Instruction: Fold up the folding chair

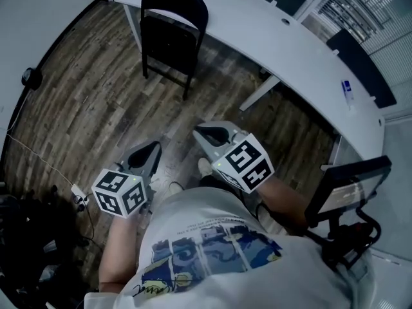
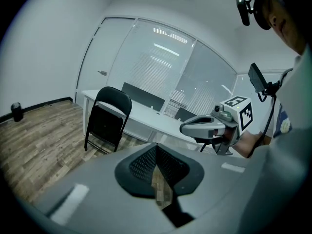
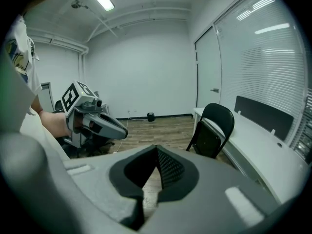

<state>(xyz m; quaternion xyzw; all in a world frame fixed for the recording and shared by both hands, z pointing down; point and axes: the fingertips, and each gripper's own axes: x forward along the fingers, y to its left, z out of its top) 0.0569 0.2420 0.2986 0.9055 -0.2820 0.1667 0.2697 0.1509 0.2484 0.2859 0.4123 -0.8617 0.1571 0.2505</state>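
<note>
Left gripper (image 1: 153,150) and right gripper (image 1: 207,134) both closed and empty. Black metal folding chair (image 1: 172,34) is well apart. Closed jaws could shove it over.

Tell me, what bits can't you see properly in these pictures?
- Folding chair, right gripper view: its feet hide behind the right tool, whose body fills the lower picture.
- Small blue-and-white thing on the white table, head view: too small to name.
- Dark heap on the floor, head view's lower left: too dark, and cut off by the edge.
</note>
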